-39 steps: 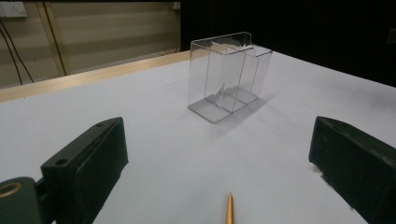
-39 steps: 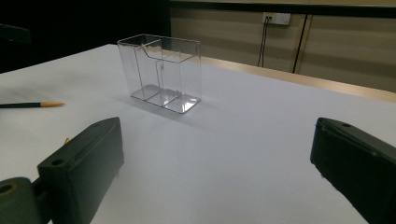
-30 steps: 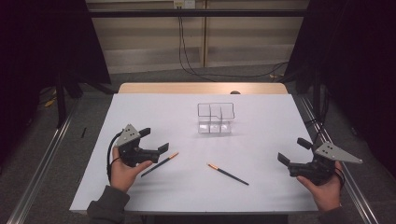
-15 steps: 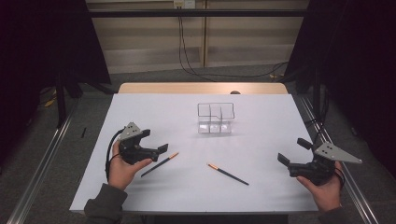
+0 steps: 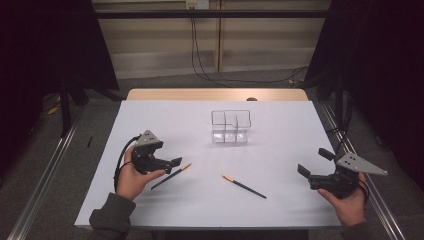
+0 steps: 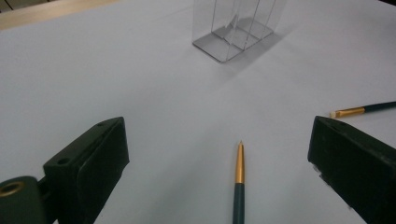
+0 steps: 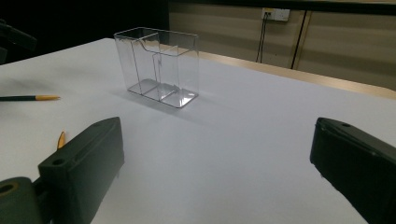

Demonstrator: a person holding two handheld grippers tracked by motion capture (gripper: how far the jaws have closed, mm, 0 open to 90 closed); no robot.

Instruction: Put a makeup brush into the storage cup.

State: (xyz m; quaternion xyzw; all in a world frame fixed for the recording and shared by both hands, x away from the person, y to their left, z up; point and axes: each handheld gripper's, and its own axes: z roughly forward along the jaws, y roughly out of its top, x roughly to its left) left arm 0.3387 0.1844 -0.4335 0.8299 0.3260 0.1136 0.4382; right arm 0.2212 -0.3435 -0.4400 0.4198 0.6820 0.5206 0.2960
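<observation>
Between the spread jaws of the left gripper (image 6: 224, 186), the pen (image 6: 239, 186) lies apparently centred; descend squarely before pinching.

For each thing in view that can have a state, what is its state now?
Left gripper: open, holding nothing, jaws either side of the left pen's tip.
Right gripper: open, holding nothing.
Left pen: lying flat on the table.
Right pen: lying flat, apart from both grippers.
Clear organizer: upright, empty.
</observation>
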